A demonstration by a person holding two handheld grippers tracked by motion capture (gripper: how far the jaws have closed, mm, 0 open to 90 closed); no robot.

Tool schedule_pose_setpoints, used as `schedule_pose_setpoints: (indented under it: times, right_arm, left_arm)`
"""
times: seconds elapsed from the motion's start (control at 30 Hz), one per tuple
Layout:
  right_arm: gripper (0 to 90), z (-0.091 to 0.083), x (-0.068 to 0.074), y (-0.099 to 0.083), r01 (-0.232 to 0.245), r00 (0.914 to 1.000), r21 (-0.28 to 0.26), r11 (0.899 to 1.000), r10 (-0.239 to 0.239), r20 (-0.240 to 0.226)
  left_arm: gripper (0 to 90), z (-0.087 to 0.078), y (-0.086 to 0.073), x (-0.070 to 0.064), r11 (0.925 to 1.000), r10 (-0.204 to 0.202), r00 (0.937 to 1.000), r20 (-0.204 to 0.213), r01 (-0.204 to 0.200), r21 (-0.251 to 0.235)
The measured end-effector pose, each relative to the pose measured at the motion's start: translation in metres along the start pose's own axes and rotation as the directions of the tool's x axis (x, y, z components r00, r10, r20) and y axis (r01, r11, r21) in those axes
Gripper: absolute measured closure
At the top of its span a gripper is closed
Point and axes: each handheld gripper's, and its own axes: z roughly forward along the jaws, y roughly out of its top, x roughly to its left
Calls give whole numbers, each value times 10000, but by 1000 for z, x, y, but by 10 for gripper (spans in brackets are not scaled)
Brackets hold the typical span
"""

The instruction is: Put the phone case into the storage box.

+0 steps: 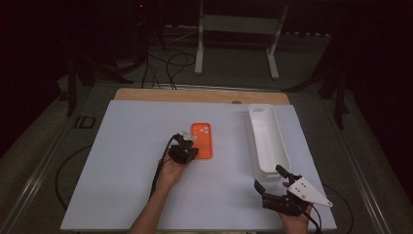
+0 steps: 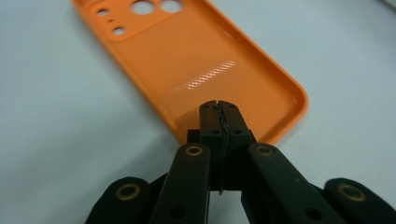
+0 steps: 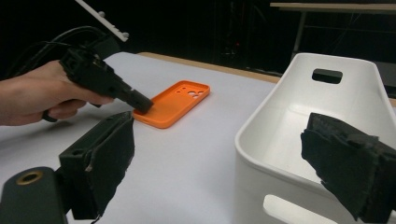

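A: Orange phone case (image 2: 201, 65) under the left gripper (image 2: 219, 112); jaws pressed together, tips at the case's near short end, nothing visibly pinched between them.

B: Case position?

A: Lying open side up near the tabletop's (image 1: 122, 161) middle, camera cutouts toward the far edge.

B: Right gripper (image 1: 271, 179)?

A: Jaws spread wide, holding nothing, near the front right corner, just beside the near end of the white bin (image 1: 267, 139) along the right edge.
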Motion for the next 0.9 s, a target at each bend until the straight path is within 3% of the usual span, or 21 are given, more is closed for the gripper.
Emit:
schedule_pose_setpoints:
  times: [0.67,0.9]
  right_arm:
    - [95,1,-1,0,11,10000,26,10000,-11,55]
    - [95,3,-1,0,90,9999,63,9999,-90,54]
  left_arm:
    - [900,-36,-34,30,9997,-212,9979,-615,218,91]
    - [900,-52,-52,37,9995,-304,9974,-658,305,3]
